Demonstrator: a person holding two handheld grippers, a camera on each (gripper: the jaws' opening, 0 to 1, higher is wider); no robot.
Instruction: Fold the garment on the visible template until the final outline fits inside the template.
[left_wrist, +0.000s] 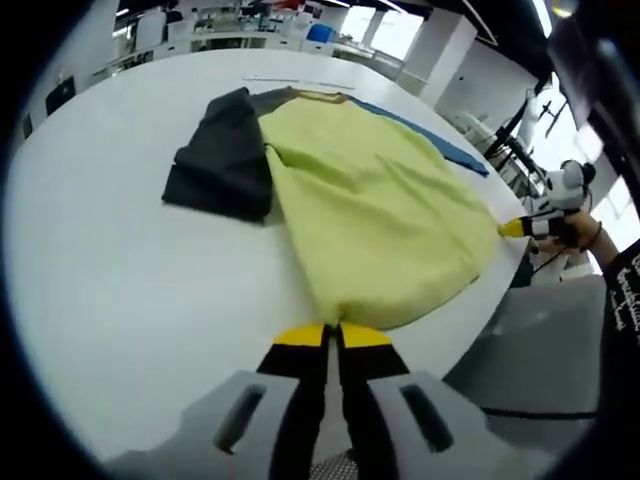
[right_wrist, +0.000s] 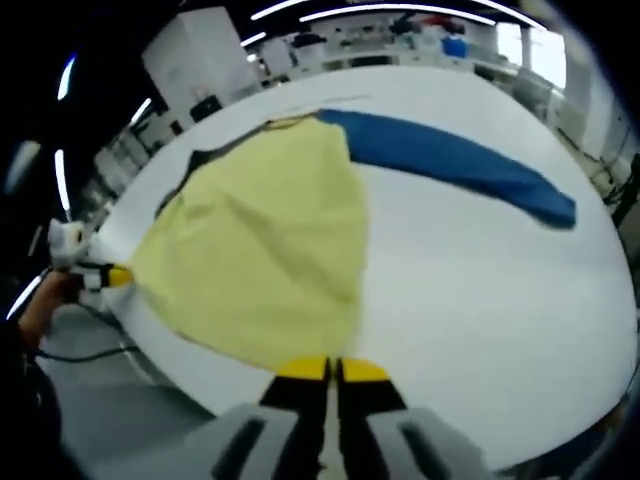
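Pale yellow garment body (left_wrist: 375, 205) with one dark grey sleeve (left_wrist: 220, 160) and one blue sleeve (right_wrist: 455, 160); white worktop (left_wrist: 120, 270); yellow-tipped black tongs (left_wrist: 333, 335).

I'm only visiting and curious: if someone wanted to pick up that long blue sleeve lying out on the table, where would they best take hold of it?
Probably at the free cuff end of the blue sleeve, coming in low from the open white table beside it. That end lies flat and apart from the yellow body, so a hand-held gripper could likely pinch its edge without catching other cloth.
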